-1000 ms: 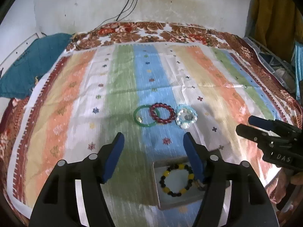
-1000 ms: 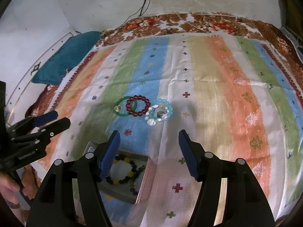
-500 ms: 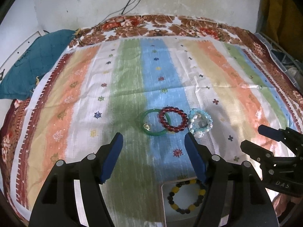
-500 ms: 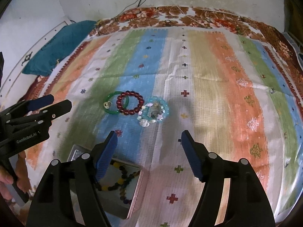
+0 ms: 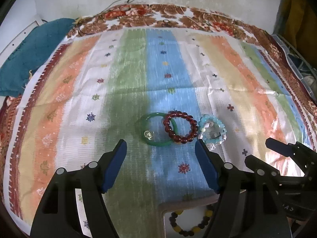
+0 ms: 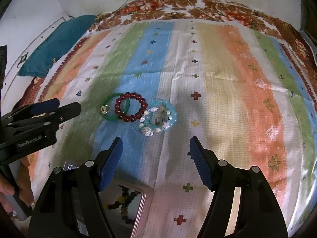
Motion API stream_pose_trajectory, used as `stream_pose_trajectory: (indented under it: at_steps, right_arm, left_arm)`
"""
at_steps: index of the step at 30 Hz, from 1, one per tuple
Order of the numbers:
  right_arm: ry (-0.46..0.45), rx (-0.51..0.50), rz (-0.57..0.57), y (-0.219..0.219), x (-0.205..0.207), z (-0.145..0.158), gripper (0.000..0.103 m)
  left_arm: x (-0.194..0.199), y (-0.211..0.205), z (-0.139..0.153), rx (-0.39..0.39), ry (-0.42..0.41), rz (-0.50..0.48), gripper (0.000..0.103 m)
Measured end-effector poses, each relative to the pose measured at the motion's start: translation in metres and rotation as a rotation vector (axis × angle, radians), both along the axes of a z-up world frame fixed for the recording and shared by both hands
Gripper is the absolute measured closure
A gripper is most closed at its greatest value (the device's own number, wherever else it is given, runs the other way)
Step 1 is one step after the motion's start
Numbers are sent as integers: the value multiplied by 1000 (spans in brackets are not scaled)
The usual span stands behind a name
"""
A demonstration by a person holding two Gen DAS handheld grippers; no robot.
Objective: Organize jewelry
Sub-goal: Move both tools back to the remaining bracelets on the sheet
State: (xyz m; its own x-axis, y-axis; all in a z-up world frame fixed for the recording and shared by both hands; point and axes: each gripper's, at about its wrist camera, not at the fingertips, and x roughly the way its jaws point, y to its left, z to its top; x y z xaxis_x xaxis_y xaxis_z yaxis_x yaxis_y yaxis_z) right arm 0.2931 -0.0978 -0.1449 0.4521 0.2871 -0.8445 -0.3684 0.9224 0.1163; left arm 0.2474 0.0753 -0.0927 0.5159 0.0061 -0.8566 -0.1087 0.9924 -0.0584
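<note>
Both grippers have advanced toward the three loose bracelets: left gripper spread and empty before the green bangle (red beads overlapping it), right gripper spread near the pale-blue bracelet. The tin slips near, suggesting another pickup.

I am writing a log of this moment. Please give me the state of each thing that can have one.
left gripper: open, empty
right gripper: open, empty
green bangle: on cloth, under the red one's edge
red bead bracelet: on cloth, overlapping bangle
light blue bead bracelet: on cloth
tin box: open, holds black and yellow bead bracelet
</note>
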Motion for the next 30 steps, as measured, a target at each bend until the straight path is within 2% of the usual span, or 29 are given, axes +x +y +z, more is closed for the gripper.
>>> stream_pose_trajectory:
  at_steps: [8,13,17,25,30]
  right_arm:
    - [34,4,-27,-2,15,-11,33]
    - [46,3,-23,3,22,-18,33]
    - [45,-7,-17,7,27,-21,33]
    - [42,-35,-21,11,36,-27,33]
    - [40,-36,-15,14,42,-29,34]
  left_arm:
    - [15,1,-15,-18,28,-3,32]
    - [23,-3,-20,7,30,-27,32]
    - [32,-1,-25,-27,47,-36,32]
    - [44,-5,-39,-6,82,-79,37]
    - [51,-4,-47,-24,103,-92,41]
